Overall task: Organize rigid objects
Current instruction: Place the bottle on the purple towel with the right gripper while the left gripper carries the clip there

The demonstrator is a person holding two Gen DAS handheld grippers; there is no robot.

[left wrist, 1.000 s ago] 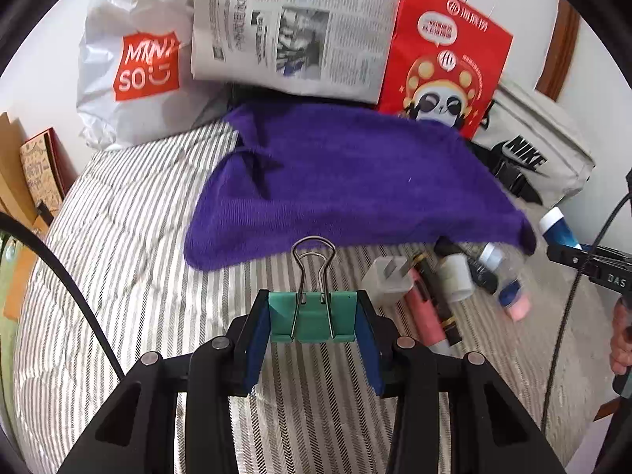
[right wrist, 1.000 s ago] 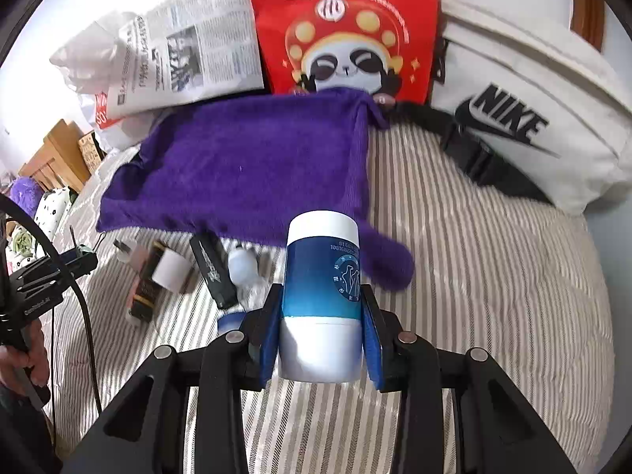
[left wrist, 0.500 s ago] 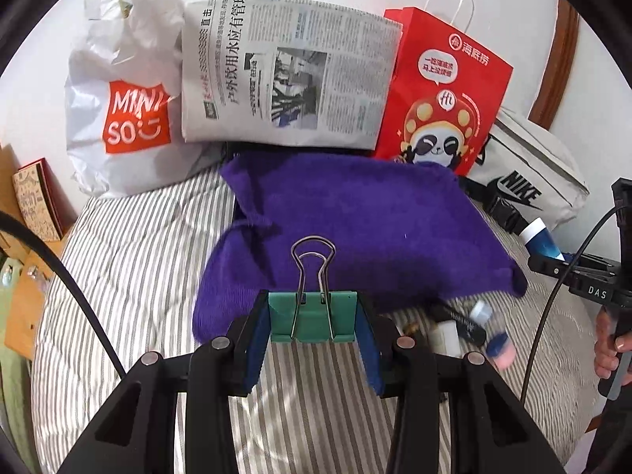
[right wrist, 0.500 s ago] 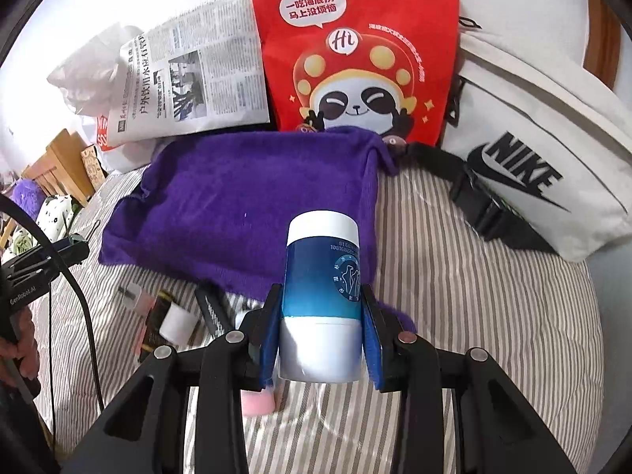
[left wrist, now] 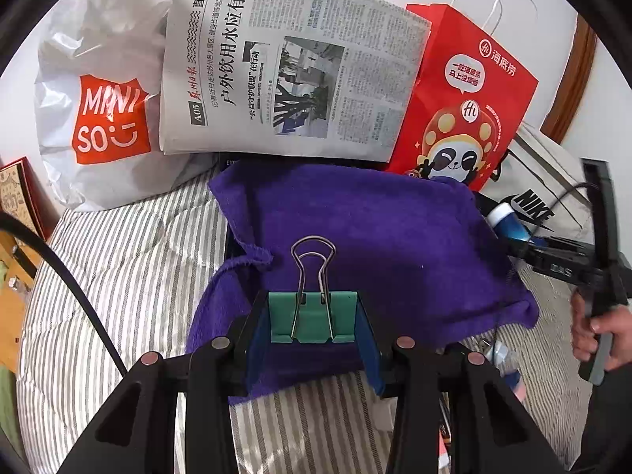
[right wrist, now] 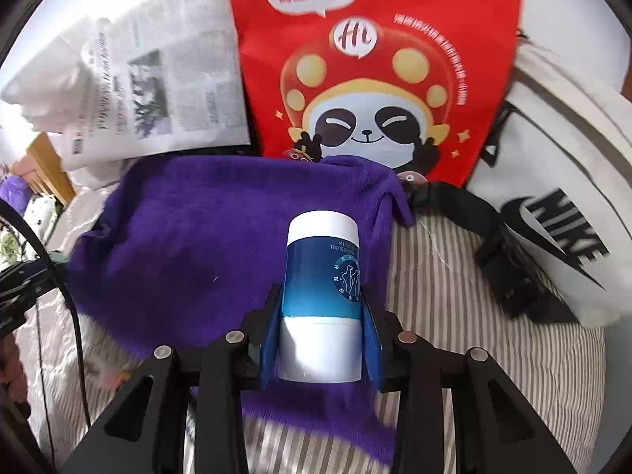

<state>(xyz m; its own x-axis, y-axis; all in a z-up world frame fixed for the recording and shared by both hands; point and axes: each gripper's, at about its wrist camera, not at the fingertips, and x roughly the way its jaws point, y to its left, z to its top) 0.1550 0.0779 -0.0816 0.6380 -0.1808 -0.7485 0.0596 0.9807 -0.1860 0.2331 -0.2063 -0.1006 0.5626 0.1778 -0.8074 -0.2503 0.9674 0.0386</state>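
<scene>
Both loads have moved over the purple towel point(left wrist: 355, 237), left gripper point(left wrist: 312, 322) jaws clamping the green binder clip point(left wrist: 312, 316), right gripper point(right wrist: 320, 339) jaws pinching the blue-and-white bottle point(right wrist: 322, 276), ready for placing.

My view: newspaper point(left wrist: 292, 67) at 12, Miniso bag point(left wrist: 102, 91) at 10, red panda bag point(left wrist: 462, 114) at 1, Nike bag point(right wrist: 561, 181) at 2.

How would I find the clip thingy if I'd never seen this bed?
Start at the big purple fuzzy towel spread on the striped bed. In front of it, the left tongs pinch a small green metal binder clip. It alone has two silver wire loops sticking up.
</scene>
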